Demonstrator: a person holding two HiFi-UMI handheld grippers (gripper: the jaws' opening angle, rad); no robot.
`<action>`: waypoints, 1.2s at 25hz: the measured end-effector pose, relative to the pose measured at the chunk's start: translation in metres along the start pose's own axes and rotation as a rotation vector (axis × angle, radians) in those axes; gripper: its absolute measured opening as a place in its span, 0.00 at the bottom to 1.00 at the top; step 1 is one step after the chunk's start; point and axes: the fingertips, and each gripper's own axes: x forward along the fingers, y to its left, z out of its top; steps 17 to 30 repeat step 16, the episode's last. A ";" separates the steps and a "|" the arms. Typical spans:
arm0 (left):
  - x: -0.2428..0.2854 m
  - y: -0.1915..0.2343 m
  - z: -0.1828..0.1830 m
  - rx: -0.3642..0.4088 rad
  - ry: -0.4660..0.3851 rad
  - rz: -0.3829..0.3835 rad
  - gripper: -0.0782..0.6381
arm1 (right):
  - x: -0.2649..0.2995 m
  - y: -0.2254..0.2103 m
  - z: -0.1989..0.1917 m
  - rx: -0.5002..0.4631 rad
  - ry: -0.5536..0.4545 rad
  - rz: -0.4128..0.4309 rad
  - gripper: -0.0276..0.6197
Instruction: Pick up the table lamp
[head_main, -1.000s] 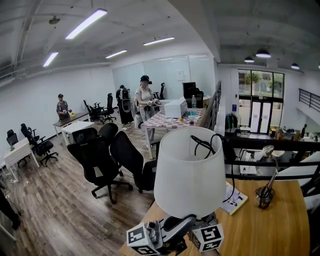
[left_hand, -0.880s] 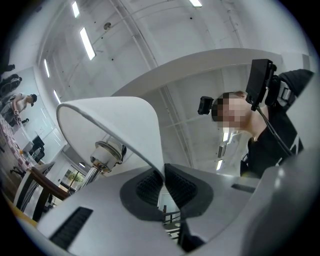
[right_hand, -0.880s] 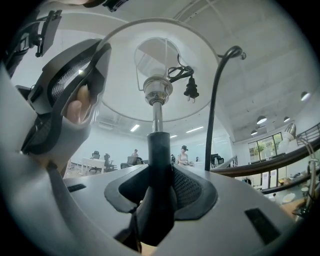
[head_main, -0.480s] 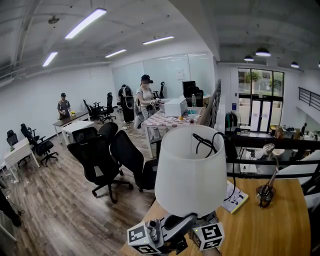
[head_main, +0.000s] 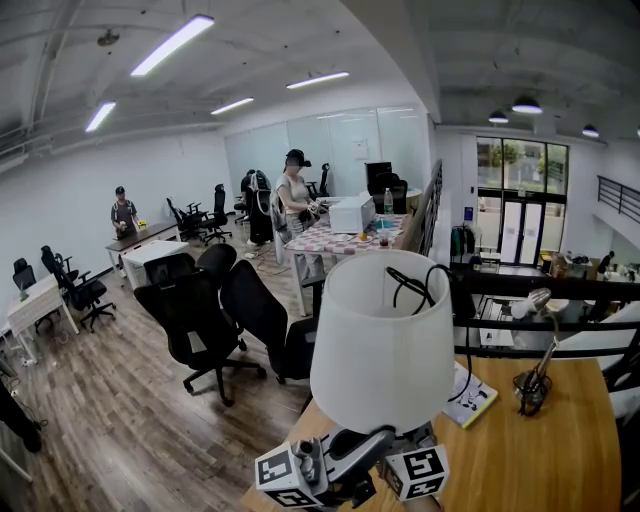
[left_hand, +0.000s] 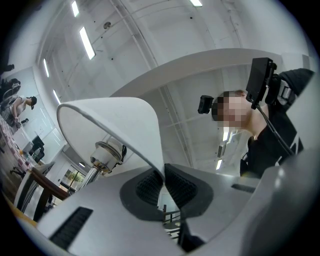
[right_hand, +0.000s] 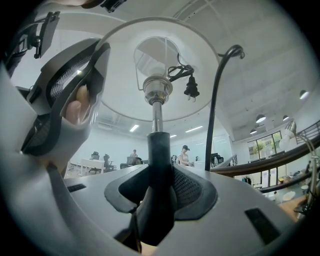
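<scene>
The table lamp has a white shade (head_main: 380, 340) and a black cord (head_main: 430, 285) draped over its top. It fills the middle of the head view, above the wooden table (head_main: 540, 450). My left gripper (left_hand: 163, 181) is shut on the lower rim of the shade (left_hand: 115, 122). My right gripper (right_hand: 161, 187) is shut on the lamp's dark stem (right_hand: 159, 155), below the socket (right_hand: 157, 90) and the dangling plug (right_hand: 190, 90). In the head view both marker cubes sit under the shade, the left gripper (head_main: 300, 468) beside the right gripper (head_main: 415, 468). The lamp's base is hidden.
A small gooseneck desk lamp (head_main: 535, 375) and a booklet (head_main: 470, 400) lie on the table to the right. A black railing (head_main: 540, 290) runs behind it. Black office chairs (head_main: 205, 320) stand on the floor at left, and people stand at far desks (head_main: 295, 190).
The lamp and both grippers hold almost still; the shade has crept slightly right. The far person by the checked table has turned.
</scene>
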 end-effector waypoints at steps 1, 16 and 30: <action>-0.001 0.000 0.000 0.001 -0.001 0.000 0.13 | 0.000 0.000 -0.001 0.000 0.000 0.000 0.27; -0.005 0.000 0.002 0.000 -0.002 0.003 0.13 | 0.002 0.004 -0.002 0.002 0.001 0.001 0.27; -0.005 0.000 0.002 0.000 -0.002 0.003 0.13 | 0.002 0.004 -0.002 0.002 0.001 0.001 0.27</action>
